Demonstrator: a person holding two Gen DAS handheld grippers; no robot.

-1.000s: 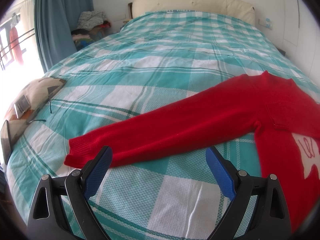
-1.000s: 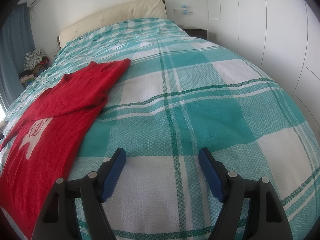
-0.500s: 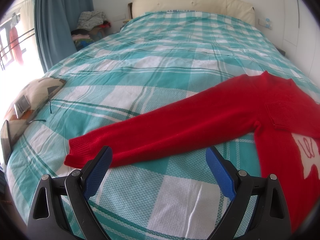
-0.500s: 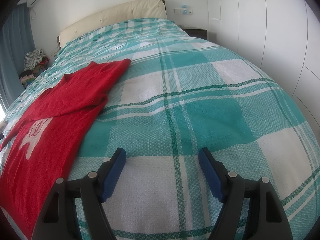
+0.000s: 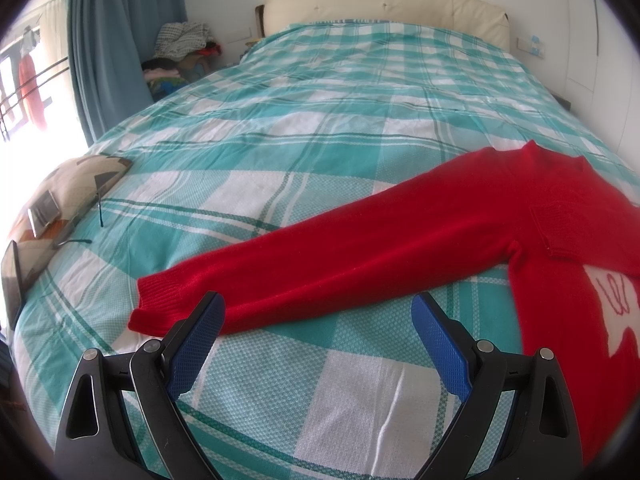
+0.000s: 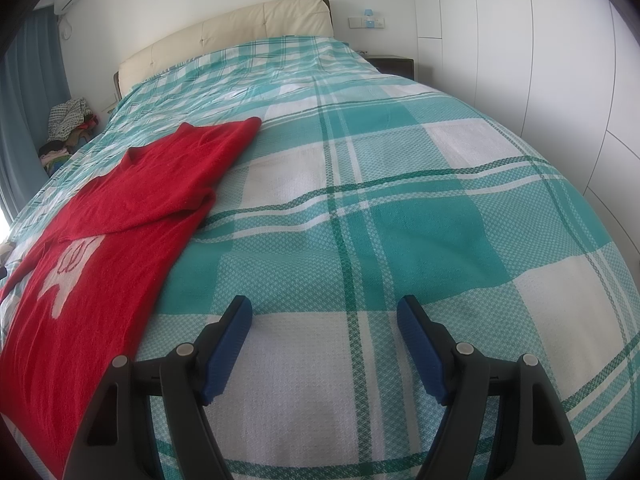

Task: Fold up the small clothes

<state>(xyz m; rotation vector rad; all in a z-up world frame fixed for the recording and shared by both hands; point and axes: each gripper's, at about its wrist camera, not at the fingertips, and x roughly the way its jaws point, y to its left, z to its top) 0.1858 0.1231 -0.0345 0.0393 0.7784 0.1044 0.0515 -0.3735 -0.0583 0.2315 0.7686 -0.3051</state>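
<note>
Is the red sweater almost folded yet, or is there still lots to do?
Just begun. Done: one sleeve already lies folded across the chest of the red knitted sweater, above its white picture. In hand: nothing; the left gripper and right gripper both hang open and empty. Left: the other long sleeve lies stretched out on the teal-and-white checked bedspread, and the body is unfolded.

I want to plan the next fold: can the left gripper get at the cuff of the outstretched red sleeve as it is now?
Probably yes. The left gripper is open, and the cuff lies flat on the bedspread just beyond its left finger, with nothing lying over it.
</note>
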